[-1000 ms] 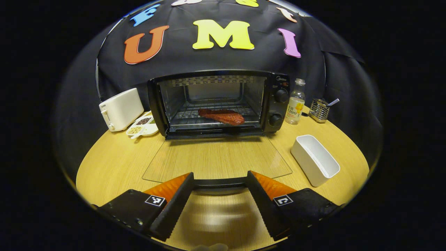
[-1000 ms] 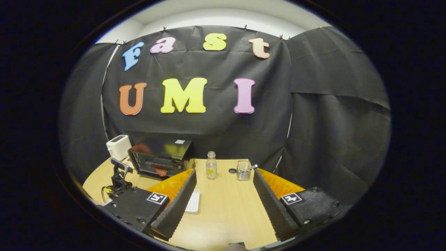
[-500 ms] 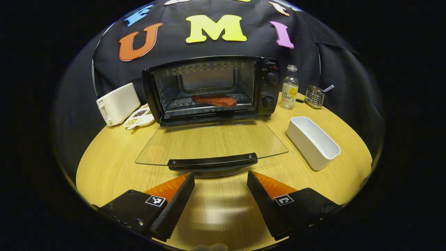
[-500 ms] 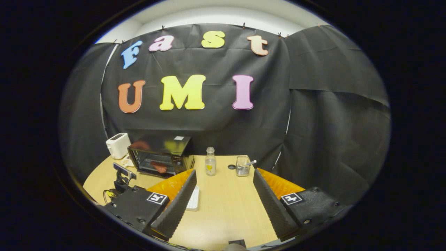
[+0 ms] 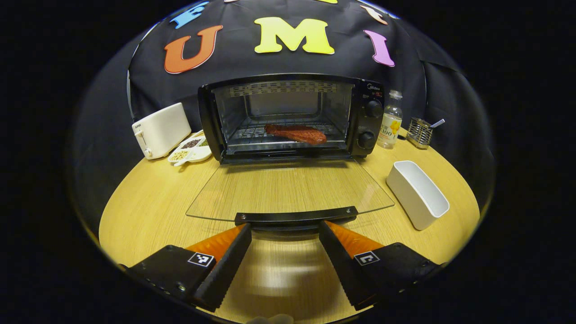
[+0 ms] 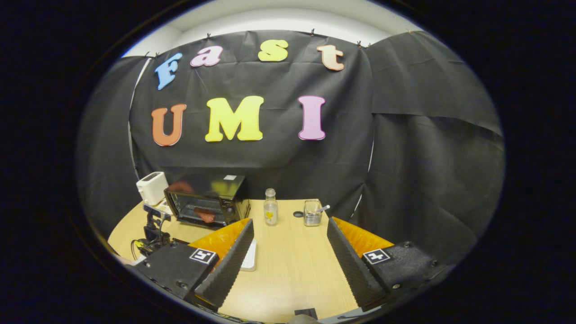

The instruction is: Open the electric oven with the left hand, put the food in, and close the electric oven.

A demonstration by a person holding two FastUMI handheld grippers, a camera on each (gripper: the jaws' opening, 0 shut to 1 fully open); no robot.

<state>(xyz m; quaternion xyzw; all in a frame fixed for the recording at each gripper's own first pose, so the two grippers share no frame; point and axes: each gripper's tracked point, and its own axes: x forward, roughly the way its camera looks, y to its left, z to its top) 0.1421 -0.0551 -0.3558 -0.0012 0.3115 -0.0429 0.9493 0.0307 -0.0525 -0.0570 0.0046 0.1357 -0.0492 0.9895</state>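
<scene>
The left tool (image 5: 284, 234) sits low over the tabletop (image 5: 148, 211), fingers spread wide and gripping nothing. Their tips are right at the black handle (image 5: 294, 216) on the front edge of the oven's glass door (image 5: 288, 189), one tip under each end of it; can't tell if they're actually touching it. The door is folded all the way down, flat out toward the camera.

The right tool (image 6: 290, 231) is held higher and farther back, also spread wide with nothing between the fingers, pointing across the tabletop toward the booth wall. From there the left tool (image 6: 153, 225) shows at about 8 o'clock, in front of the oven.

The electric oven (image 5: 292, 119) stands open at 12 o'clock in the left gripper view, and the food (image 5: 297, 133), a reddish-brown slab, lies on the wire rack inside. In the right gripper view the oven (image 6: 207, 200) is at roughly 9 o'clock with the food (image 6: 204, 215) visible in it.

A white rectangular tub (image 5: 417, 194) at 3 o'clock looks empty. At 10 o'clock there's a white toaster (image 5: 161, 130) and, just beside it, a divided dish (image 5: 190, 153) with seeds or grains in its compartments. Right of the oven: a clear bottle (image 5: 390, 120), then a wire holder (image 5: 420, 132) with a utensil sticking out.

The tabletop is light wood and round-edged, with black cloth behind.
</scene>
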